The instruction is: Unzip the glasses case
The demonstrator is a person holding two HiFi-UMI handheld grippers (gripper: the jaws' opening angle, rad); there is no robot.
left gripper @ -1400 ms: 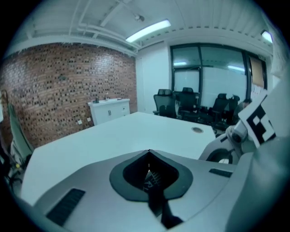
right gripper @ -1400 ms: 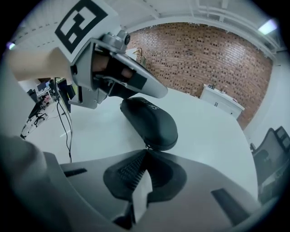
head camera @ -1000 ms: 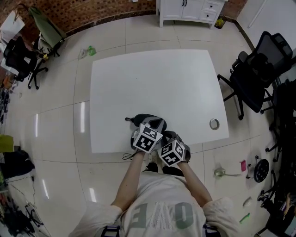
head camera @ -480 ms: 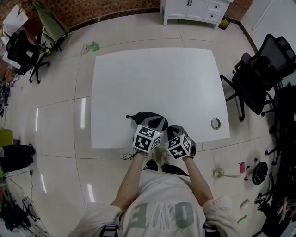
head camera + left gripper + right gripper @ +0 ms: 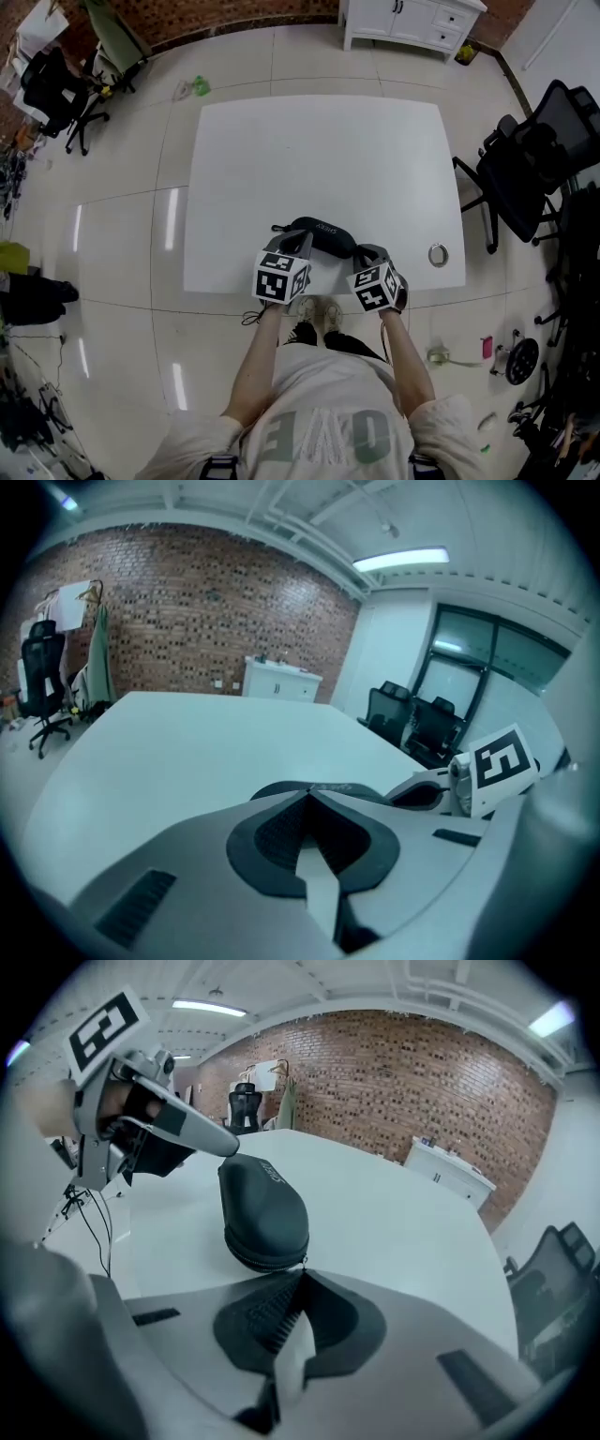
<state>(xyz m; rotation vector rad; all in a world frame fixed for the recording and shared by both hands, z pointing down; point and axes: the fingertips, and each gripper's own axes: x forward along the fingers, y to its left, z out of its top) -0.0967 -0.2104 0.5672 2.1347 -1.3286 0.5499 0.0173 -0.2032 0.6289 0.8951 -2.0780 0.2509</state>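
Note:
A black zipped glasses case (image 5: 323,236) lies crosswise near the front edge of the white table (image 5: 309,159). My left gripper (image 5: 302,242) is shut, its tips resting on the case's left end; a small tab (image 5: 275,228) sticks out beside it. In the left gripper view the case (image 5: 323,787) shows just past the shut left gripper (image 5: 307,796). My right gripper (image 5: 361,253) is at the case's right end. In the right gripper view the case (image 5: 262,1208) lies straight ahead, and the right gripper (image 5: 302,1277) is shut on the zipper pull (image 5: 302,1262).
A metal ring (image 5: 435,252) lies on the table at the front right corner. A black office chair (image 5: 525,159) stands off the right side. A white cabinet (image 5: 412,19) is beyond the far edge. More chairs (image 5: 56,89) stand far left.
The two grippers have moved apart, left one leftward and right one rightward. The case, mostly covered before, now shows between them lying crosswise.

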